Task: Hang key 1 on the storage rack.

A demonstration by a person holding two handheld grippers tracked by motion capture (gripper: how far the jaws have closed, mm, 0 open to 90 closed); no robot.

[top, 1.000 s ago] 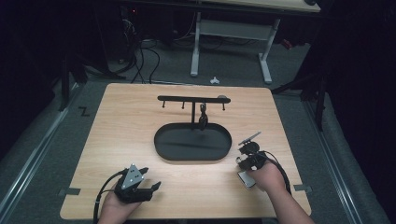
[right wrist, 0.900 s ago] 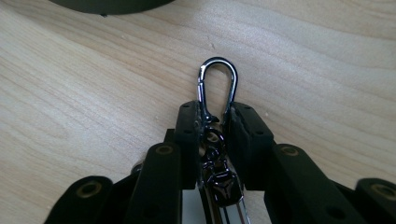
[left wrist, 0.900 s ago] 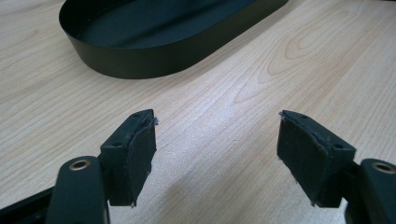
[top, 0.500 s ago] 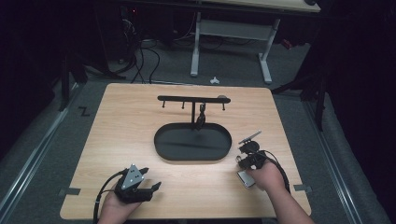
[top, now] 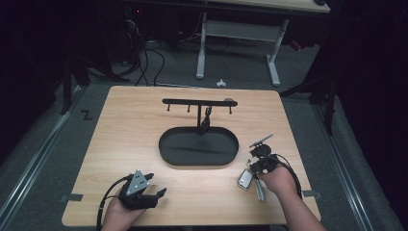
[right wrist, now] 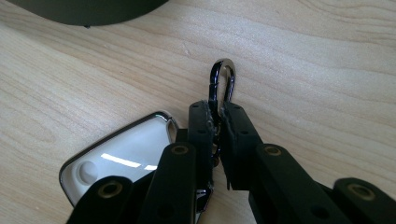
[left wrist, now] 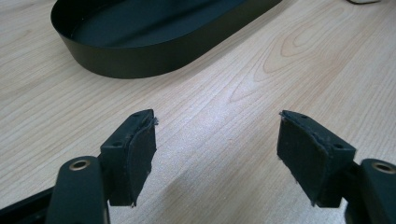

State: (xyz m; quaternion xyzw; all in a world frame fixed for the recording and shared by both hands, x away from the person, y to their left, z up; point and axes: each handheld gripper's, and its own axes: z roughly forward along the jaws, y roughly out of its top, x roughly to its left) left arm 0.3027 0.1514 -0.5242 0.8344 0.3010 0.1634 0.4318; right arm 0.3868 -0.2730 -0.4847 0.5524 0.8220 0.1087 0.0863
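I am closing the right gripper on the shiny metal snap clip of a key bunch with a white, chrome-edged key fob; its jaws have just been closing and now pinch the clip's stem, the loop poking out past the tips and the fob lying just left of the jaws on the pale wooden table. I am keeping the left gripper idle with jaws wide apart on nothing, the black oval metal tray lying ahead of it. I am judging that a firm, square grip before lifting matters, since the thin stem could twist and the fob swing.
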